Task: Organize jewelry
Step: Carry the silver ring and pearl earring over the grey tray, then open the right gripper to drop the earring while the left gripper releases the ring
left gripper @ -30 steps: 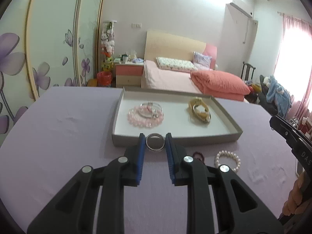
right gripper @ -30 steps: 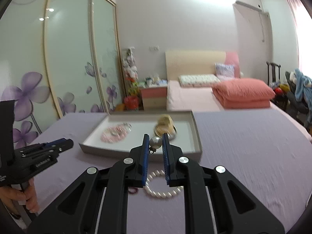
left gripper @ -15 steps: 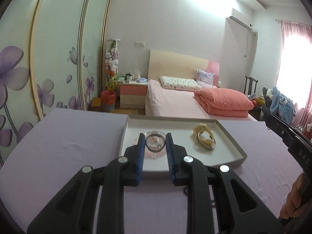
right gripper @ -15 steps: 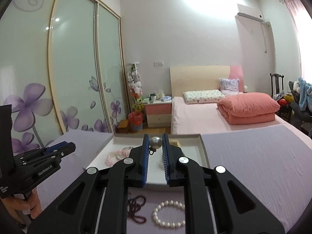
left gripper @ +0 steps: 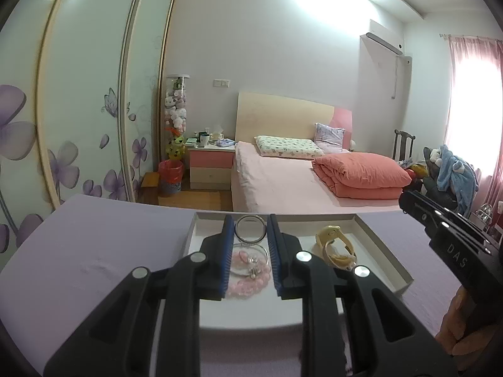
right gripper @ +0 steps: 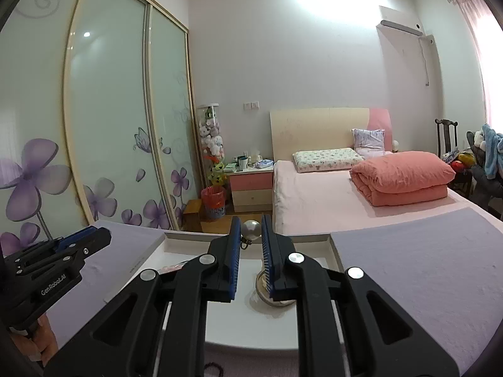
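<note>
Silver bangle (left gripper: 250,229) is pinched in the left gripper (left gripper: 250,232) above the tray's (left gripper: 382,253) left half, over the pink bead bracelet (left gripper: 251,281); the right gripper (right gripper: 251,234) clamps a pearl pendant (right gripper: 250,230). Each should probably descend onto bare tray floor before releasing.

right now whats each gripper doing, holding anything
Left gripper: shut on a silver bangle, above the tray.
Right gripper: shut on a pearl pendant, also over the tray.
</note>
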Motion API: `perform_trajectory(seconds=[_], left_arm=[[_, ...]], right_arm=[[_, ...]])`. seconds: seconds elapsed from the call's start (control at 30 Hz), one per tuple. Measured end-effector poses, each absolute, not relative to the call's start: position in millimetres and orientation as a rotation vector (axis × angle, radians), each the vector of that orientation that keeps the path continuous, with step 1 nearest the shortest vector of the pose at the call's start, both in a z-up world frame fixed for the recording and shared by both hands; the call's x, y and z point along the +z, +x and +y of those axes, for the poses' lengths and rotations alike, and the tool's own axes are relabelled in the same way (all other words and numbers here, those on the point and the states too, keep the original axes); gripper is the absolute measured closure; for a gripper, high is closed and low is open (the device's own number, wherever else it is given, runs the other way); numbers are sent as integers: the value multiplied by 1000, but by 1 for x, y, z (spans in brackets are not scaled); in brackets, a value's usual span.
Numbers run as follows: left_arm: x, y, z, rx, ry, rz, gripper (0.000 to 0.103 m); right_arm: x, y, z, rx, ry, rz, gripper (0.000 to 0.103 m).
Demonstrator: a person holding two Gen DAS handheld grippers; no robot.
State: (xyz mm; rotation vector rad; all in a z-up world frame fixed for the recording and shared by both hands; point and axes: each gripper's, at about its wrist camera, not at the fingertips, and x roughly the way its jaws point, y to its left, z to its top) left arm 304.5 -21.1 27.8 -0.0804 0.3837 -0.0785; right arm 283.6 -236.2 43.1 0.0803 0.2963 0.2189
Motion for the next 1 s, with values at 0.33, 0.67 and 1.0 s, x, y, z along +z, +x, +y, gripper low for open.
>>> perform_trajectory(seconds=[0.33,0.67,1.0], left_arm=[[2,349,-25,-86,-98,415,81],[-21,372,-27,-102,-111,466,81],[-23,375,-30,-113,-106,470,81]], right_arm=[[13,314,-235,213,86,385,89],[3,326,-230,229,89,443,88],[5,327,-230,224,97,439,70]])
